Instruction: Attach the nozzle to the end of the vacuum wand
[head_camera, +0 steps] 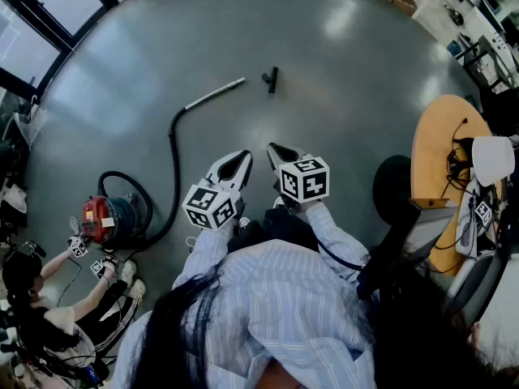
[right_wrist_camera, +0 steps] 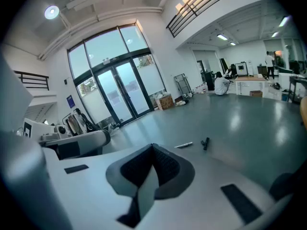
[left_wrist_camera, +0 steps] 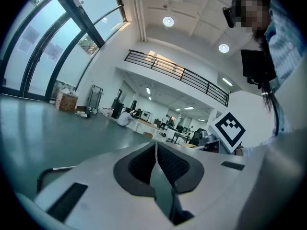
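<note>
Dark hair (head_camera: 182,331) and a striped shirt (head_camera: 276,298) fill the bottom of the head view. That is the person's own head and shoulders. Just ahead of them the left gripper (head_camera: 237,163) and the right gripper (head_camera: 280,152) hang side by side, neither one near the floor (head_camera: 340,63). Well beyond them lies the wand (head_camera: 215,93), a grey tube at the end of a black hose (head_camera: 174,164) that curls back to the vacuum canister (head_camera: 112,220). The nozzle (head_camera: 272,79) lies near the wand's free end but apart from it. A second person (head_camera: 40,306) sits by the canister, and a round table (head_camera: 438,136) stands at the right.

In the left gripper view, the left gripper's (left_wrist_camera: 156,150) dark pads meet along one line with nothing between them. It looks out level across the hall.

In the right gripper view, the right gripper (right_wrist_camera: 153,152) is likewise closed and empty. It is tilted down towards the wand (right_wrist_camera: 184,145) and nozzle (right_wrist_camera: 205,143), which are small and far off.

The task looks not yet begun, and this seems to be the approach. The next move probably calls for stepping forward, lowering both grippers and spreading their jaws. One gripper would take the wand near its tip and the other the nozzle, with the nozzle's socket lined up on the tube's axis before it is pushed on.
</note>
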`<act>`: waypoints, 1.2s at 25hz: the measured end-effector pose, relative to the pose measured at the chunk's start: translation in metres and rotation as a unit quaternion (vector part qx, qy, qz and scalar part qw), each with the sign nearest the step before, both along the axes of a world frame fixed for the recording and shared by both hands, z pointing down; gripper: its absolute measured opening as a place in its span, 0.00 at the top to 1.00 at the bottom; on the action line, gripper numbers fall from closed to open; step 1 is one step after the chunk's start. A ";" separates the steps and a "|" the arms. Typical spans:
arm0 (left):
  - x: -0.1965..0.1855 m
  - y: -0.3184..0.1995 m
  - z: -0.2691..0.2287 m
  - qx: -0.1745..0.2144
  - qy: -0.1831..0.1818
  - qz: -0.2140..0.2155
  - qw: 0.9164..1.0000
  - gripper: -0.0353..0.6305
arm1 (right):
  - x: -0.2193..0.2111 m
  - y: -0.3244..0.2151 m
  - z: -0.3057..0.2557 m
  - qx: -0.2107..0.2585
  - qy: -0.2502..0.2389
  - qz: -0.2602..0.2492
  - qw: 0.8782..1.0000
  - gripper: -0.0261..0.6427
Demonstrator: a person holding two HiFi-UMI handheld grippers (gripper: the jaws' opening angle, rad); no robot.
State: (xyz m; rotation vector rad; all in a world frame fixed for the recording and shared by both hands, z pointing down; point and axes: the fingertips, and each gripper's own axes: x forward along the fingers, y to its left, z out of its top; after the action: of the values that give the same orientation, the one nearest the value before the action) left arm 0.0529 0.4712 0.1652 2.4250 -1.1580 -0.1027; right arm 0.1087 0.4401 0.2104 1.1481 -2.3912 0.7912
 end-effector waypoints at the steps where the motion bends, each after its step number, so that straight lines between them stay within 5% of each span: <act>1: -0.002 0.003 0.001 -0.002 0.000 0.001 1.000 0.92 | -0.001 0.004 0.001 -0.001 0.000 0.003 1.000 0.95; 16: -0.015 0.027 0.011 -0.021 0.006 0.004 1.000 0.92 | -0.005 0.030 0.007 -0.013 -0.015 0.027 0.999 0.95; 30: 0.004 -0.005 0.019 -0.037 -0.003 0.004 0.999 0.92 | 0.017 -0.003 0.014 -0.019 -0.015 0.017 1.000 0.95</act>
State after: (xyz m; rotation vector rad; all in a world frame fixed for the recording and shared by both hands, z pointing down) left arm 0.0571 0.4665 0.1841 2.3656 -1.1347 -0.0498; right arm 0.1252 0.4371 0.2245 1.1734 -2.3750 0.8670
